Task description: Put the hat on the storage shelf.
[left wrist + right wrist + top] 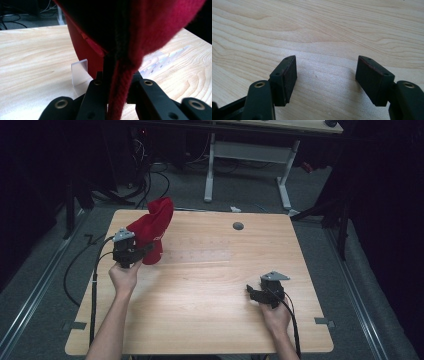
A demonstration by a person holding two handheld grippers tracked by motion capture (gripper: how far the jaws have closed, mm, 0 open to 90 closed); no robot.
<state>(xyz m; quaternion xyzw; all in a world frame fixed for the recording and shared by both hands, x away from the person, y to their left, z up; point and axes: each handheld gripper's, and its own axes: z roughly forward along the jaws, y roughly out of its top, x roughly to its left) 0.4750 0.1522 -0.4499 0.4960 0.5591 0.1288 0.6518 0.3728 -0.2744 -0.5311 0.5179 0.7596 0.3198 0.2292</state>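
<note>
- The left tongs [142,251] sit at the far left of the worktop [210,285] and are clamped tight on a fold of a red knitted cloth [152,227]
- In the left gripper view the cloth [150,27] rises from between the black jaws and hangs over the camera, its lower edge pinched into a thin strip
- From above, the cloth stands up from the tongs, leaning toward the far edge of the worktop, with its bottom part close to the wood
- A small clear plastic piece [80,72] stands upright on the worktop just beside the cloth
- The right tongs [325,80] rest near the right edge, jaws wide apart, with bare wood between them
- A grey round cap [238,226] lies far off, well apart from both hands
</note>
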